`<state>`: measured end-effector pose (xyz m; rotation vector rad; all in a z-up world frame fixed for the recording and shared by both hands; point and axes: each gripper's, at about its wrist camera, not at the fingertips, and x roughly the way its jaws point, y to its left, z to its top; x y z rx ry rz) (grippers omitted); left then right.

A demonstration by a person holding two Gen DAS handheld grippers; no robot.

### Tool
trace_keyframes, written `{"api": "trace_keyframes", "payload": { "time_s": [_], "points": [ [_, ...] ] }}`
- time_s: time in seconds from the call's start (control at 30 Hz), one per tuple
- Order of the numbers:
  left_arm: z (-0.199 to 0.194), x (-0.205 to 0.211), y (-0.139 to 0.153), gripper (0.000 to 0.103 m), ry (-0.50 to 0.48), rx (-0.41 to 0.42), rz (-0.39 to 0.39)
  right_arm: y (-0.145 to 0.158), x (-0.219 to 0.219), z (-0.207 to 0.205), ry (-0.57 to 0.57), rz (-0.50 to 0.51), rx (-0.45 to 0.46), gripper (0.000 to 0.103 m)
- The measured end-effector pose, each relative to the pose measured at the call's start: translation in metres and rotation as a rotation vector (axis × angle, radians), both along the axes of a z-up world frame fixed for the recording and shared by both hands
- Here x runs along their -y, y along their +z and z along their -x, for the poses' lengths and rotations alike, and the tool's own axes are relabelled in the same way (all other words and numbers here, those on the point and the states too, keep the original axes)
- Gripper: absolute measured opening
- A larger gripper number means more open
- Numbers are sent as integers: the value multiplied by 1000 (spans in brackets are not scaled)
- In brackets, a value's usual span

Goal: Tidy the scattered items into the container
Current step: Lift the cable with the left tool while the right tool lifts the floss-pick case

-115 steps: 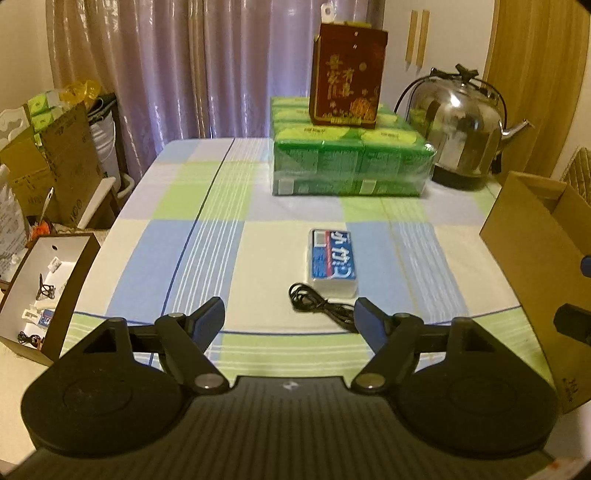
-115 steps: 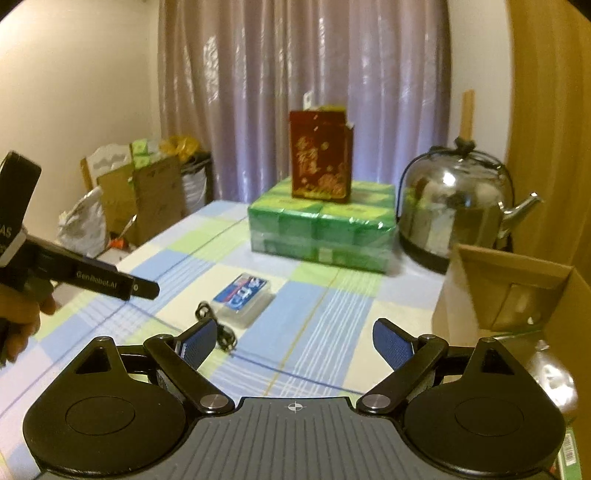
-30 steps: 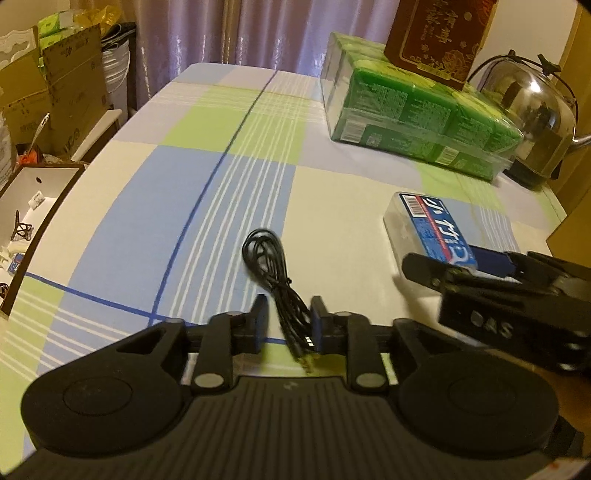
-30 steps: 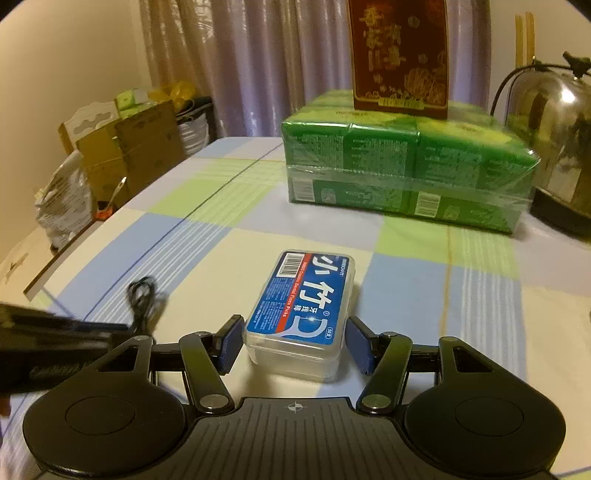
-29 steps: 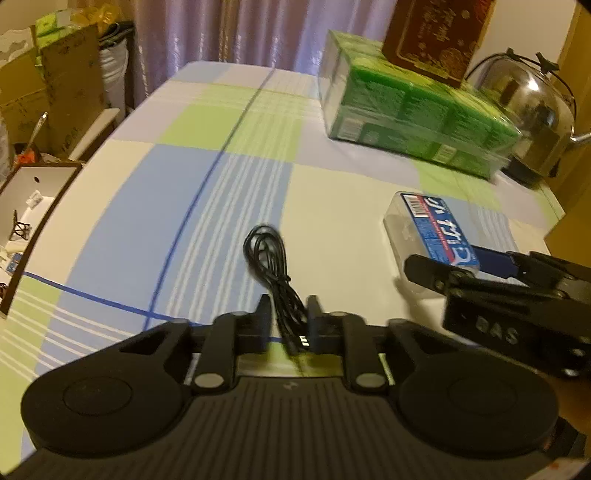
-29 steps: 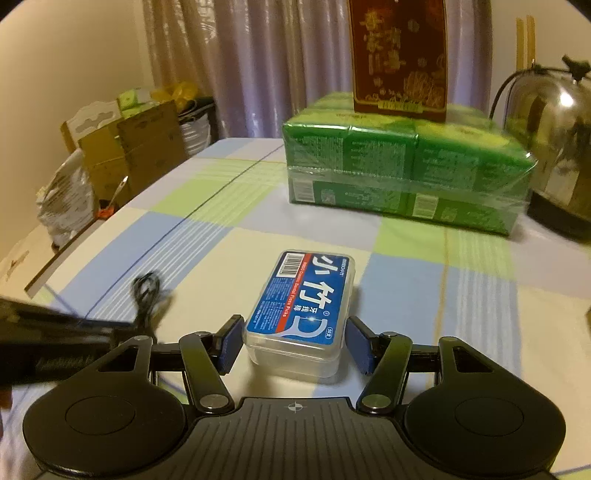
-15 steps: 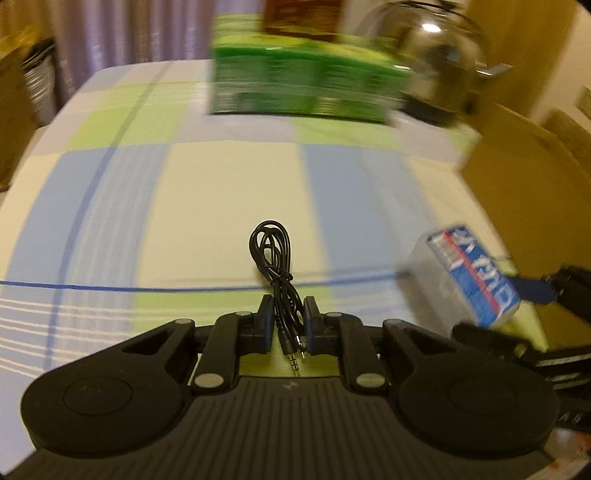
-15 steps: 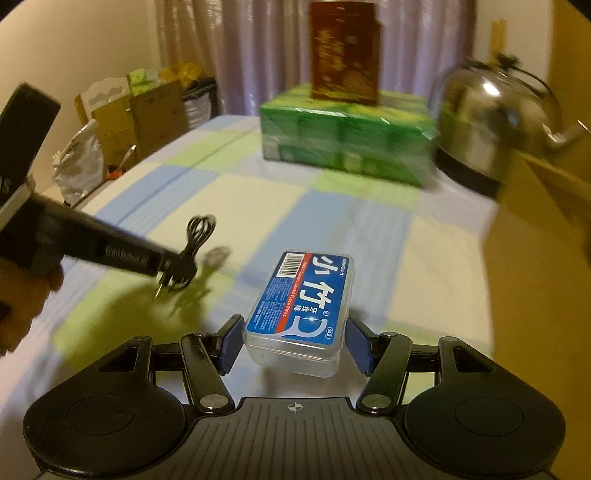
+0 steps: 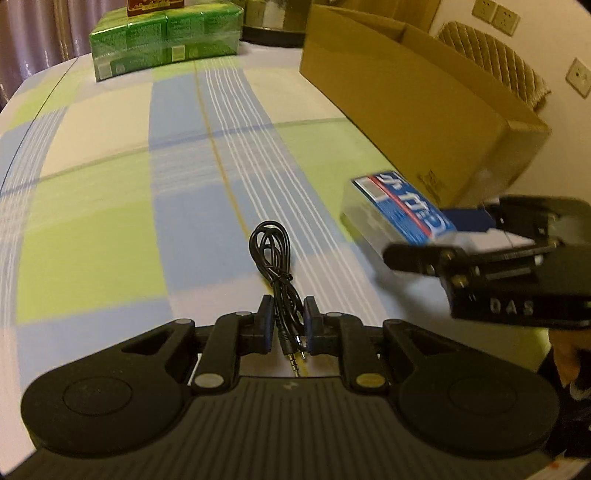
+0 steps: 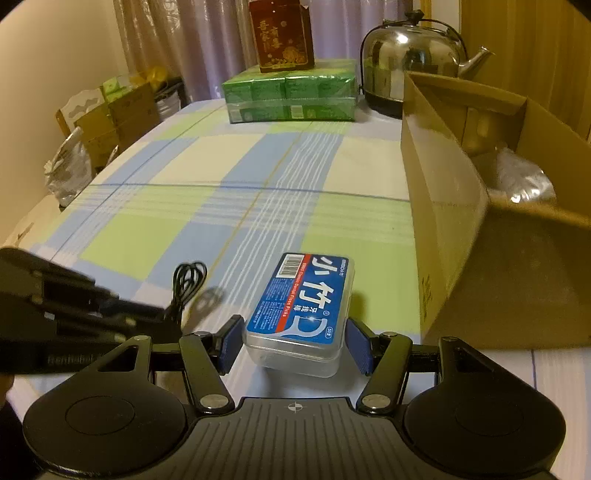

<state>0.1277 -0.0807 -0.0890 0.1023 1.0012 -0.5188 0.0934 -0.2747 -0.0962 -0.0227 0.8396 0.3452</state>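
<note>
My left gripper [image 9: 289, 325] is shut on a coiled black audio cable [image 9: 272, 254], whose loop hangs out ahead of the fingers above the checked tablecloth. My right gripper [image 10: 291, 343] is shut on a clear floss-pick box with a blue label [image 10: 304, 306], held off the table. From the left wrist view that box [image 9: 400, 212] and the right gripper [image 9: 458, 240] are on the right, close to the open cardboard box [image 9: 413, 99]. Seen from the right wrist, the cardboard box [image 10: 461, 206] stands just right of the floss box, with a crumpled plastic bag inside.
A green shrink-wrapped pack [image 10: 291, 96] with a red carton [image 10: 282, 35] on it stands at the table's far end. Beside it is a steel kettle [image 10: 410, 62]. Cardboard boxes and bags [image 10: 107, 118] sit off the table's left side. A chair back [image 9: 491, 55] rises behind the box.
Both grippers have swung right toward the cardboard box, carrying the cable and the floss box. The cardboard box now looms larger in both views.
</note>
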Motion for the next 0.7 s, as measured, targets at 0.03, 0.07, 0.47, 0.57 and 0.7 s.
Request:
{"api": "trace_keyframes", "payload": {
  "time_s": [0.03,0.07,0.47,0.57,0.7],
  "points": [
    [5,0,-1,13,6,7,6,-3,1,2,-7,-10,-5,57],
    [9,1,-1,13,10,18,6,-6,2,2,-14,-21,-12,57],
    [16,3,-5,24,30,74,-1,-24,19,21,-94,-13,-11,65],
    [14,3,-10,24,23,69,1,-25,23,24,-106,-11,-3,65],
    [14,7,-13,20,2,81,-31,-24,27,23,-122,-19,1,66]
  ]
}}
